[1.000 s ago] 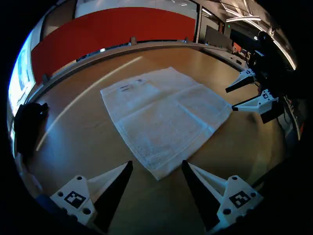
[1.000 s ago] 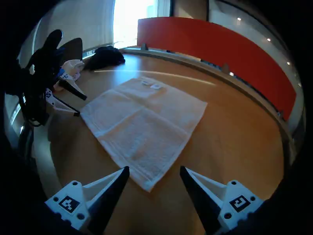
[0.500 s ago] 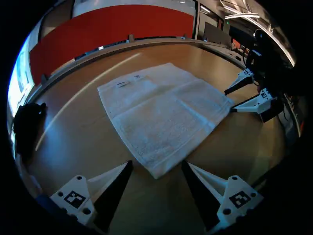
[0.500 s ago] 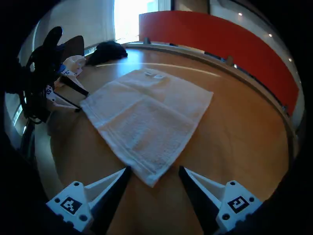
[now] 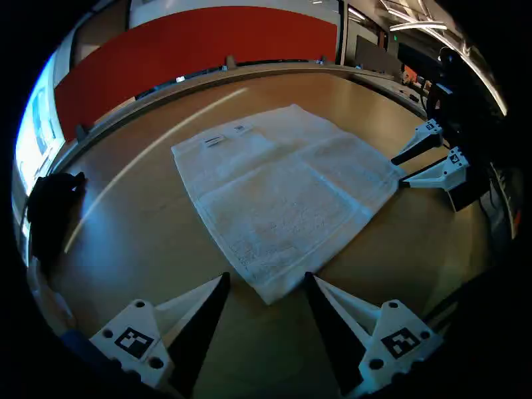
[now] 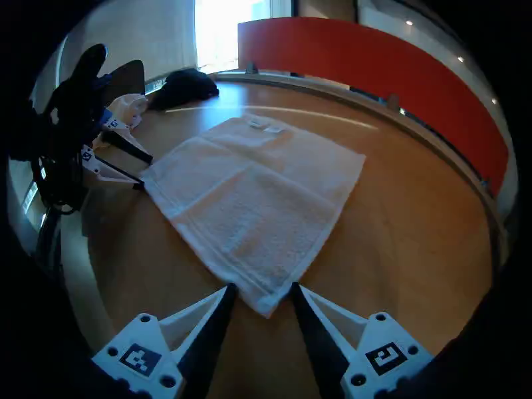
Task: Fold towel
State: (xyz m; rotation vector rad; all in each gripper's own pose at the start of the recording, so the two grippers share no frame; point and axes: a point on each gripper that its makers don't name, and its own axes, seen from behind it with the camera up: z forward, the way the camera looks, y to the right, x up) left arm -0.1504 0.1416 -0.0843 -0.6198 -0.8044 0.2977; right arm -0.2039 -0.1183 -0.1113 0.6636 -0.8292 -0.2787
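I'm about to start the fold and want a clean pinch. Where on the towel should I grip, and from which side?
Probably the near corners. The towel lies flat on the table; one pointed corner sits between the open fingers of the left gripper, another between those of the right gripper. Come in low from the near edge, along the table.

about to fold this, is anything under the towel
The towel lies flat on the wooden table, which shows all around its edges. No lump shows through it. The tabletop beneath is covered, so anything thin there cannot be seen.
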